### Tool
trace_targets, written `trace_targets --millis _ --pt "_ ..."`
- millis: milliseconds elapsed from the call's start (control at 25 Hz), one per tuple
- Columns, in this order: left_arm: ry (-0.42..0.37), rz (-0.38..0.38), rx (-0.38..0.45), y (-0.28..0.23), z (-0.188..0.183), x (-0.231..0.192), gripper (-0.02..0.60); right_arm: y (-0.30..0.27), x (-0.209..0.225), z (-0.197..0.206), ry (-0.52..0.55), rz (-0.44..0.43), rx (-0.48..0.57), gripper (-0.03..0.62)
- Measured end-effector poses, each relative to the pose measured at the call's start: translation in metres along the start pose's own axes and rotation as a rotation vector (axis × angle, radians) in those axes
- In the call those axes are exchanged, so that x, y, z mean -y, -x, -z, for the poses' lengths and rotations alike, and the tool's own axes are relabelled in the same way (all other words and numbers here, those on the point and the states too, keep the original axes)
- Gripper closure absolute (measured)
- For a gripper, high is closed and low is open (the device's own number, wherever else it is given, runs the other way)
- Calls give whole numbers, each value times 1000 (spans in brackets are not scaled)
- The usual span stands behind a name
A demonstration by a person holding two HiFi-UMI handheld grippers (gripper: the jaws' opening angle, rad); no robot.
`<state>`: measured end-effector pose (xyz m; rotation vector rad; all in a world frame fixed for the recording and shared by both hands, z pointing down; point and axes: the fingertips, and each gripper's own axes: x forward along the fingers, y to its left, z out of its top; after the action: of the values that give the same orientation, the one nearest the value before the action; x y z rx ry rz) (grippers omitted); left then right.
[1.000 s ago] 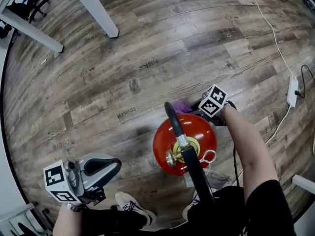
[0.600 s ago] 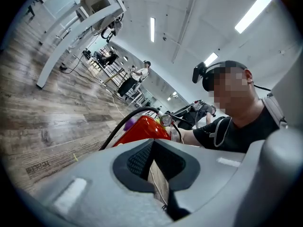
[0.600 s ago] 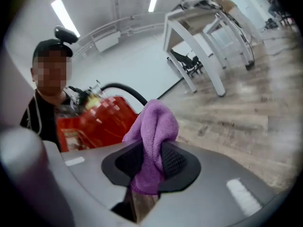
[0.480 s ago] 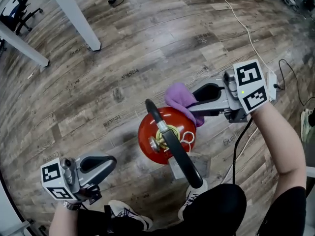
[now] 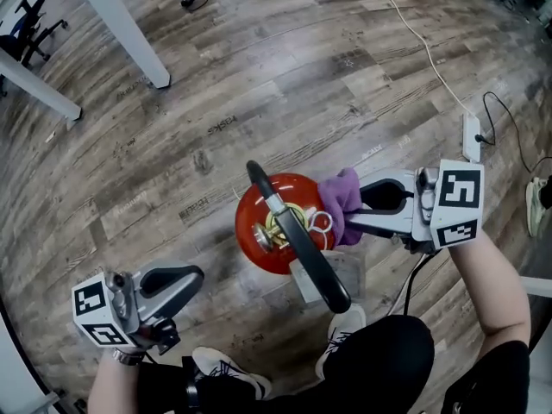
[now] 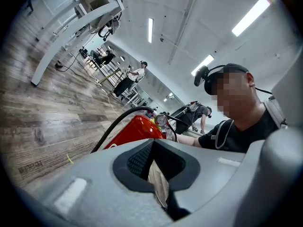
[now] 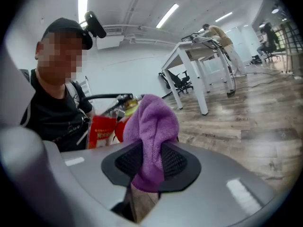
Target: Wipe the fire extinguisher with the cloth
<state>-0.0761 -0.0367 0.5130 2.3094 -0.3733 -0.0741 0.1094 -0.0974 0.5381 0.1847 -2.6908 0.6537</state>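
A red fire extinguisher (image 5: pixel 259 207) stands upright on the wood floor, seen from above, with its black hose (image 5: pixel 306 261) running across the top towards me. My right gripper (image 5: pixel 352 215) is shut on a purple cloth (image 5: pixel 342 202), which lies against the upper right side of the extinguisher by the pull ring. In the right gripper view the cloth (image 7: pixel 154 126) bulges out between the pads, with the extinguisher (image 7: pixel 100 129) just beyond. My left gripper (image 5: pixel 191 279) hangs low at the left, away from the extinguisher (image 6: pixel 135 129), jaws together and holding nothing.
White table legs (image 5: pixel 121 24) stand at the top left. A white cable (image 5: pixel 423 41) runs to a power strip (image 5: pixel 471 136) at the right. My shoes (image 5: pixel 220 362) are right below the extinguisher. Other people (image 6: pixel 135 74) are far off in the room.
My right gripper has risen with the cloth from low behind the extinguisher to its upper right side. The left gripper has stayed where it was.
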Motion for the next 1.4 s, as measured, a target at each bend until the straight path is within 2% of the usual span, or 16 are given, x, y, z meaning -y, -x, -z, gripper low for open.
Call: trace_targets --millis 160,360,560,720,840,1000,1120,1280,1400 --pt "14 -18 7 0 -1 -4 584 -27 19 72 -136 55 -20 497" --pt "27 -27 9 -3 0 -7 584 -68 63 169 -345 159 -46 497" --pt "39 -50 1 -3 3 -10 584 -111 96 273 -522 264 -201 498" --pt "44 -69 6 3 4 -10 584 -122 103 303 -632 294 -202 497" --pt "46 -74 4 5 7 -11 583 -124 98 299 -641 324 -213 500" --pt "31 -48 14 4 3 -5 584 -104 82 260 -649 326 -119 500" --pt "19 -26 16 4 3 0 584 -77 58 200 -596 298 -29 500" --pt "7 12 14 0 2 7 584 -32 16 95 -469 261 117 499" --pt "6 31 14 -1 1 10 584 -8 -8 38 -416 259 178 499"
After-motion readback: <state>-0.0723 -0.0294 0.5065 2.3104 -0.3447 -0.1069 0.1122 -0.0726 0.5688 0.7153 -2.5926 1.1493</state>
